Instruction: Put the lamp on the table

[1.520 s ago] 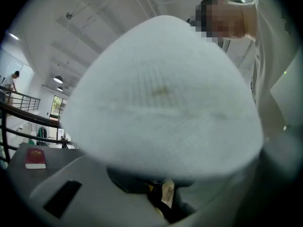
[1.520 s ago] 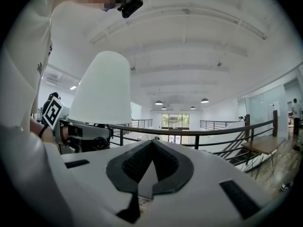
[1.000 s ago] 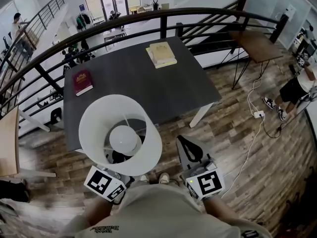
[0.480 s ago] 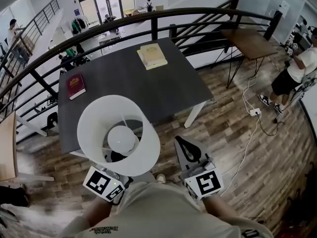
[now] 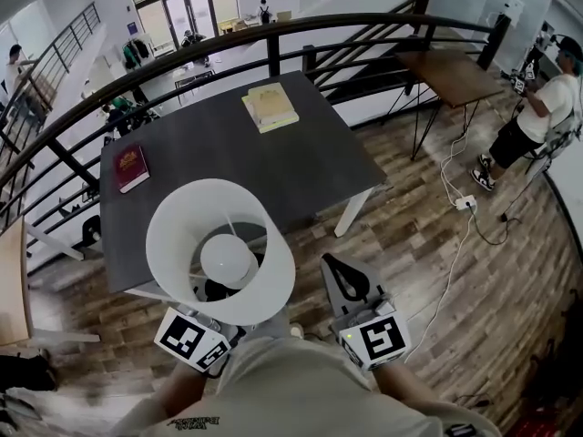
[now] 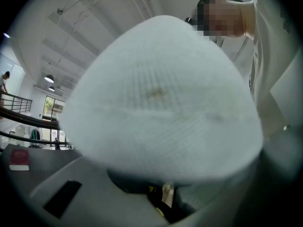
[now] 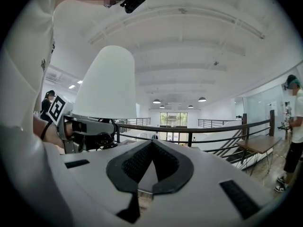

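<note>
The left tongs (image 6: 163, 202) grip the white-shaded lamp (image 5: 221, 253) low centre-left, over the near edge of the dark worktop (image 5: 301, 153), which has drawn closer than a second ago. The right tongs (image 5: 339, 267) beside it are clenched, empty.

Lamp (image 5: 220, 248) base hidden beneath its shade, shade (image 6: 161, 103) blurred close up, distant figures (image 5: 263, 9) too small to tell

One lamp (image 5: 228, 259) and one dark table (image 5: 301, 171) — with two books on it, a red book (image 5: 129, 167) and a pale yellow book (image 5: 270, 107). Two grippers: the left gripper (image 7: 96, 135) and the right gripper (image 5: 339, 264). One brown side table (image 5: 453, 73) and one person (image 5: 537, 116) are at the right.
</note>
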Available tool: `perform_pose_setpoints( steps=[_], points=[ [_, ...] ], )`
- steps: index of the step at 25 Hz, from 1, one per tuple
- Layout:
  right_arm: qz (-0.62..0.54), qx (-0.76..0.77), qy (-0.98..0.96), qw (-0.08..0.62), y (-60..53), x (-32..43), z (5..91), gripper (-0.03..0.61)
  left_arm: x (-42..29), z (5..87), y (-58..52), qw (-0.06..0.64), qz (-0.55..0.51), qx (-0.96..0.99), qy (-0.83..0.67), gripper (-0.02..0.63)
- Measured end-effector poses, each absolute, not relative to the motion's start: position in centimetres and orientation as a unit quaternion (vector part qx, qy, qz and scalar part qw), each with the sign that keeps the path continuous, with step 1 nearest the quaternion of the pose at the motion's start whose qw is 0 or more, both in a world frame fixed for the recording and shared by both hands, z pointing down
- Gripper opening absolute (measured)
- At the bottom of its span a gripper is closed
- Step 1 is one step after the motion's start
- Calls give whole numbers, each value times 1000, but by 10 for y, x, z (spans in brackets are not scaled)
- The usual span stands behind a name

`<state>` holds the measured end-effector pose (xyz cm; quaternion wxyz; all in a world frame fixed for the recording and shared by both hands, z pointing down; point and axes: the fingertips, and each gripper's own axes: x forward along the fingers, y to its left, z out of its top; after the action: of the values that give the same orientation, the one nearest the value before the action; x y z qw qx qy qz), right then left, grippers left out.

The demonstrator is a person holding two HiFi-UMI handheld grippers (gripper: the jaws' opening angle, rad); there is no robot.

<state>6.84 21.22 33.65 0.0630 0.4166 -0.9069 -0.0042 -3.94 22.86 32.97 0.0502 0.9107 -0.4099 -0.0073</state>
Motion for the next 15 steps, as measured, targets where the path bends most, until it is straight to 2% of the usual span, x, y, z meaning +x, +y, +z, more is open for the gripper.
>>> perform_pose_setpoints(
  steps=[15],
  points=[
    [2, 421, -904, 75, 137, 50, 349, 0, -61, 338, 147, 62, -21, 907, -416, 81]
  ],
)
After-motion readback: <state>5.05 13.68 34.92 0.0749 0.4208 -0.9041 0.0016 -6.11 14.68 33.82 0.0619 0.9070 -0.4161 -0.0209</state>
